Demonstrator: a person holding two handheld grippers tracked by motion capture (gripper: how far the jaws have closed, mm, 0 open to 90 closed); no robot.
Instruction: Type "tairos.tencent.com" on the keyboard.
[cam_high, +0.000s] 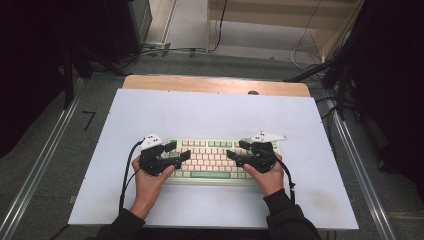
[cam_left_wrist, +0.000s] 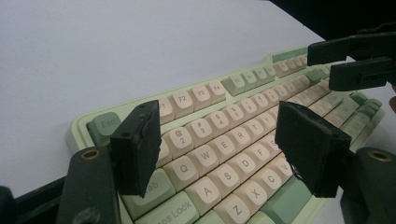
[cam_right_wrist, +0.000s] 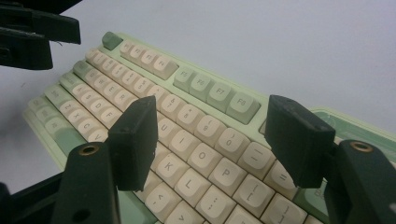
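Lengthwise, the keyboard (cam_high: 212, 160) runs left-right at lower centre on the white mat (cam_high: 210, 115); left gripper (cam_high: 177, 151) and right gripper (cam_high: 238, 150), jaws apart, hover above its ends.

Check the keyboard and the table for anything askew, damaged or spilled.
Nothing stands out. The keyboard lies flat and square on the white tabletop, with no gaps among the keys that show and no spill. The left claw and right claw hang open over its two ends.
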